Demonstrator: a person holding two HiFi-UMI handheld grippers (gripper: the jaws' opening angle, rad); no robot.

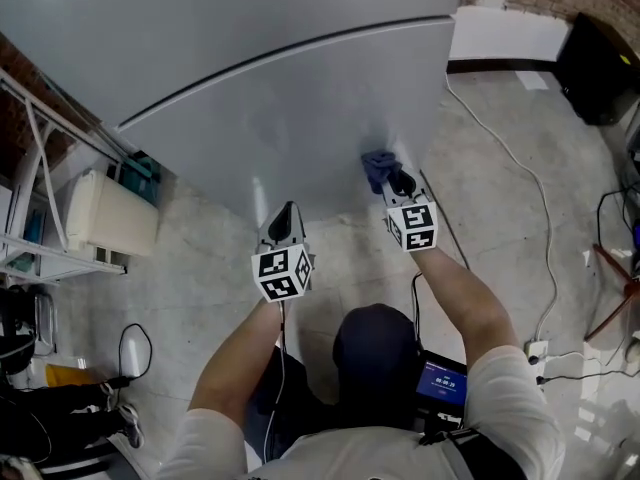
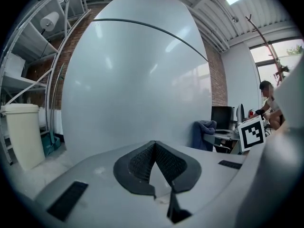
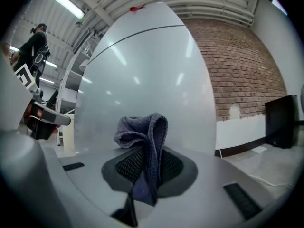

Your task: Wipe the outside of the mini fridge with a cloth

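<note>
The fridge (image 1: 250, 48) is a tall pale grey box with a dark seam running across its front, and in the head view it fills the upper left. A blue-grey cloth (image 1: 377, 166) sits against the lower part of its front, to the right of the middle. From above the cloth seems to touch the surface, though contact cannot be made sure of.

The right gripper (image 1: 400, 183) has its jaws clamped on the cloth (image 3: 145, 137). One fold is pinched between them and the rest bunches up ahead of the tips toward the fridge (image 3: 147, 70).

The left gripper (image 1: 287, 213) hovers just before the fridge's lower front, left of the cloth and apart from it. Its jaws are pressed together with nothing between them (image 2: 154, 151).

Left of the fridge a cream bin (image 1: 110, 213) stands beside a white metal rack (image 1: 40, 168). Right of the fridge a white cable (image 1: 520, 168) snakes over the concrete floor (image 1: 490, 208), and a brick wall (image 3: 237, 65) rises behind.
</note>
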